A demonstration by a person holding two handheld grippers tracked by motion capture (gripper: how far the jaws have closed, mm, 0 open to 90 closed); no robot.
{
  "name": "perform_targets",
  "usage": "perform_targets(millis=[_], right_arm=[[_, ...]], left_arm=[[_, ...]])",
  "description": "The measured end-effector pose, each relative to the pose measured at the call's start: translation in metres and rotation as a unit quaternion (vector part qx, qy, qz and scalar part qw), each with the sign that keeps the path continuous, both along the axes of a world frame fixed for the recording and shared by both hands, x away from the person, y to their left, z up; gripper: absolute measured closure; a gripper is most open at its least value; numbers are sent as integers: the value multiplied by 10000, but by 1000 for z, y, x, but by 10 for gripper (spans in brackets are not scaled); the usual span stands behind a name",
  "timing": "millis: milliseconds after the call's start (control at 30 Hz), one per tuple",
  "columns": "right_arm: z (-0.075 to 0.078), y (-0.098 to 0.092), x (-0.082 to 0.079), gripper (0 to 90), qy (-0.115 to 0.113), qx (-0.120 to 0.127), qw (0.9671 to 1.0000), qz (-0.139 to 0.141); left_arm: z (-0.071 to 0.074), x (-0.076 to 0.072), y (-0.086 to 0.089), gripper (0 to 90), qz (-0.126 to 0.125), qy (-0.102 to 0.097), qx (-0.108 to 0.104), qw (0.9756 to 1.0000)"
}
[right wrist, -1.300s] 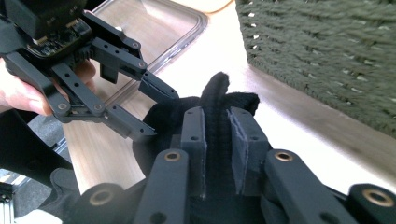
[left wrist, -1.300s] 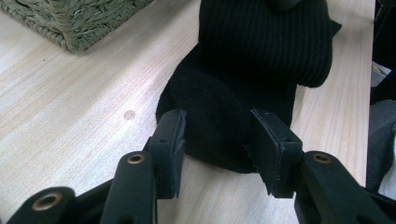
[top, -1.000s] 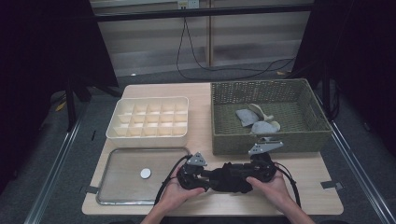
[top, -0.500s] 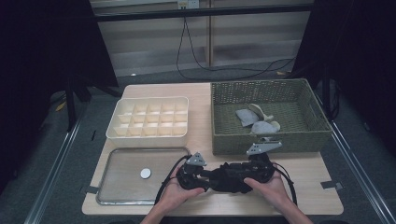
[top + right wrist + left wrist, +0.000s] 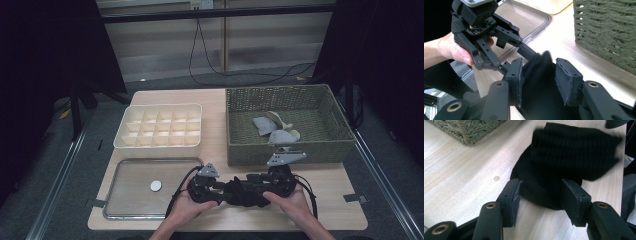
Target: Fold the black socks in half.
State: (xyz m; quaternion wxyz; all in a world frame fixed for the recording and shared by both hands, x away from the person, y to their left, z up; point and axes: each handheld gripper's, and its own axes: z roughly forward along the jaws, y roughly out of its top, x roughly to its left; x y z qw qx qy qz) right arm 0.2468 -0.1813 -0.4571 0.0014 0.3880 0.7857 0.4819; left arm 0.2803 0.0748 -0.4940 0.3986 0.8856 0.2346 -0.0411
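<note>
The black sock (image 5: 243, 191) lies crosswise at lower centre of the surface (image 5: 330, 200) — between the left tool (image 5: 220, 189) and right tool (image 5: 256, 186), both with jaws parted around it, the right just opening.

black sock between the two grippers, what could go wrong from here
1. The right gripper has just been opening around the black sock; the pads may not be pressing it, so that end could drop onto the table.
2. The left gripper straddles the sock's rounded end, and a pull might slide it free.
</note>
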Motion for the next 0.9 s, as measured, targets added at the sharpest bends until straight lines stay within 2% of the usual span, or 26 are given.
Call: perform_targets(millis=[200,400,567,700,800,900], right_arm=[[-3,2,0,623,36,-76,9999,77],[-10,7,1,661,101,-158,9997,173],[-13,10,3,676,158,-263,9994,190],[-15,13,6,672,134,-286,9993,217],[-15,16,6,657,160,-331,9991,233],[-16,20,6,656,136,-327,9988,343]], left_arm=[[1,0,4,491,29,-3,-15,10000],[5,0,15,490,138,-18,-64,9999],[12,-1,26,500,235,-104,-169,9995],[17,-2,31,531,223,-176,-250,9993],[18,-3,32,599,136,-170,-305,9993],[14,-5,25,651,-77,-132,-226,9996]])
